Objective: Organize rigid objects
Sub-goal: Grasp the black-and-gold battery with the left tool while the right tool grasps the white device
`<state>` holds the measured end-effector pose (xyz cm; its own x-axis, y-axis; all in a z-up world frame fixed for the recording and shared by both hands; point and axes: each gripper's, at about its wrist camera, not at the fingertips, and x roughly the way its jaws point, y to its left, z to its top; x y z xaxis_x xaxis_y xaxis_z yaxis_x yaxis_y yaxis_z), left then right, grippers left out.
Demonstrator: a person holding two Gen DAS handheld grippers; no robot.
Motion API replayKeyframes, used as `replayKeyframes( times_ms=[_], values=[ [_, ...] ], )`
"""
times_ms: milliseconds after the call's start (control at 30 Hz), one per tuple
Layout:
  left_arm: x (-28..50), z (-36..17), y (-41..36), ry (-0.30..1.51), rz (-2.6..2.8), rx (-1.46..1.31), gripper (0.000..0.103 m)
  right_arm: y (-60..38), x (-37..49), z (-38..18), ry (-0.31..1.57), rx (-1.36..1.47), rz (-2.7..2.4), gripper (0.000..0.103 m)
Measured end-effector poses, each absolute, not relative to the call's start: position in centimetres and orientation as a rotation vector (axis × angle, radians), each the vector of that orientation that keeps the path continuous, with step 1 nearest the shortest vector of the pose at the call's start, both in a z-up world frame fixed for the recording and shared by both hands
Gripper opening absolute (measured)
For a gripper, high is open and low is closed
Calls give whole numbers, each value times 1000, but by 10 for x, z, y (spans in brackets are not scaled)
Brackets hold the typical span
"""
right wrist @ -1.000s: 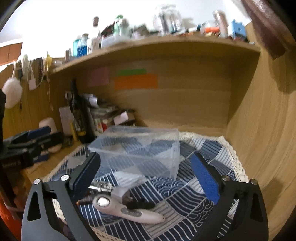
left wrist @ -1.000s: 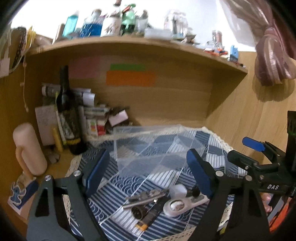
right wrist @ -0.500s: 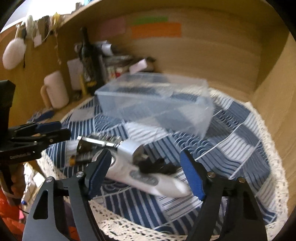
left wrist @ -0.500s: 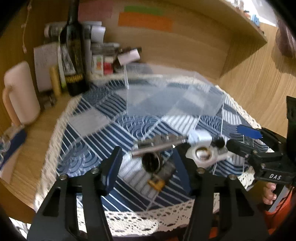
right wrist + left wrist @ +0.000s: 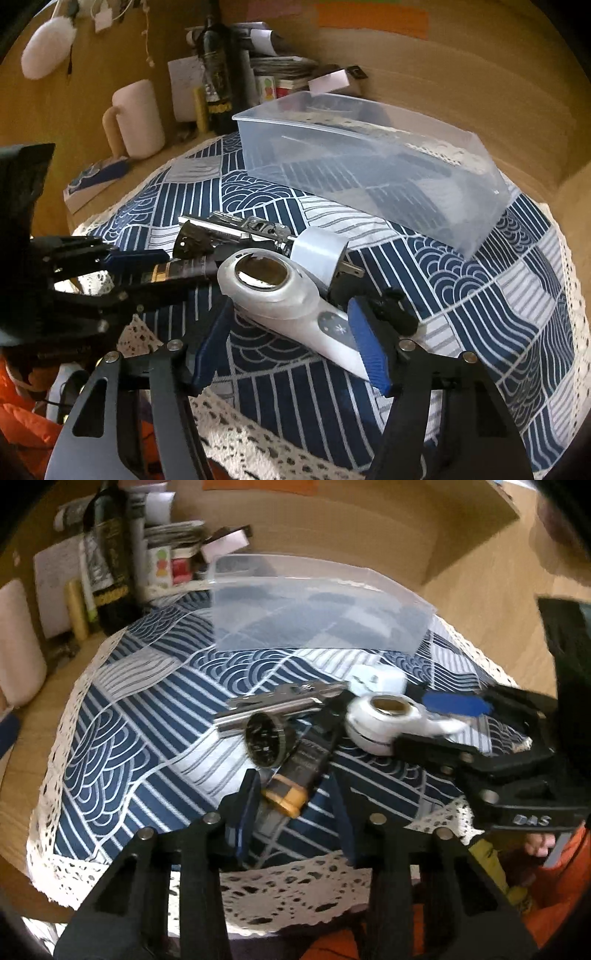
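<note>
Your left gripper (image 5: 293, 805) had just been closing, its blue pads either side of the watch strap's orange-tipped end (image 5: 286, 800); whether the pads were already pressing it I could not tell, as a thin gap seemed to show on the right side. Your right gripper (image 5: 291, 343) had also just been closing, its jaws half-spread around the handle of the white handheld magnifier (image 5: 284, 299); the right pad touched the handle's edge, the left pad stood just apart from it.

Nothing had been put away yet. The clear plastic bin (image 5: 369, 162) at the back of the blue patterned cloth (image 5: 517, 295) looked empty (its walls showed only the cloth through them). All the objects lay in one small heap near the front of the cloth, well apart from the bin.

The heap held a black-faced wristwatch (image 5: 266, 740) with a dark strap, a shiny metal folding tool (image 5: 280, 701) lying across behind it, a white plug adapter (image 5: 321, 254) with metal prongs, and the magnifier, whose round lens faced up. They overlapped and touched one another, so I judged that lifting one could drag its neighbour.
</note>
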<state>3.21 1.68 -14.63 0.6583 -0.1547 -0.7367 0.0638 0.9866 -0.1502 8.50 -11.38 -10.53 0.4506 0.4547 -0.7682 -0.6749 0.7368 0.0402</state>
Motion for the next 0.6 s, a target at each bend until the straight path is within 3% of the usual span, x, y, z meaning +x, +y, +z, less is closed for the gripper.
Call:
replayKeyframes(
  times_ms=[67, 233, 400, 600],
  values=[
    [33, -146, 12, 854, -167, -120, 26, -112, 90, -108, 866, -290, 716, 61],
    [42, -148, -1, 852, -170, -69, 26, -110, 104, -119, 921, -283, 718, 60],
    [56, -150, -10, 835, -160, -16, 26, -111, 103, -117, 916, -277, 725, 36],
    [56, -147, -9, 827, -154, 3, 23, -121, 100, -113, 890, -235, 704, 35]
  ],
)
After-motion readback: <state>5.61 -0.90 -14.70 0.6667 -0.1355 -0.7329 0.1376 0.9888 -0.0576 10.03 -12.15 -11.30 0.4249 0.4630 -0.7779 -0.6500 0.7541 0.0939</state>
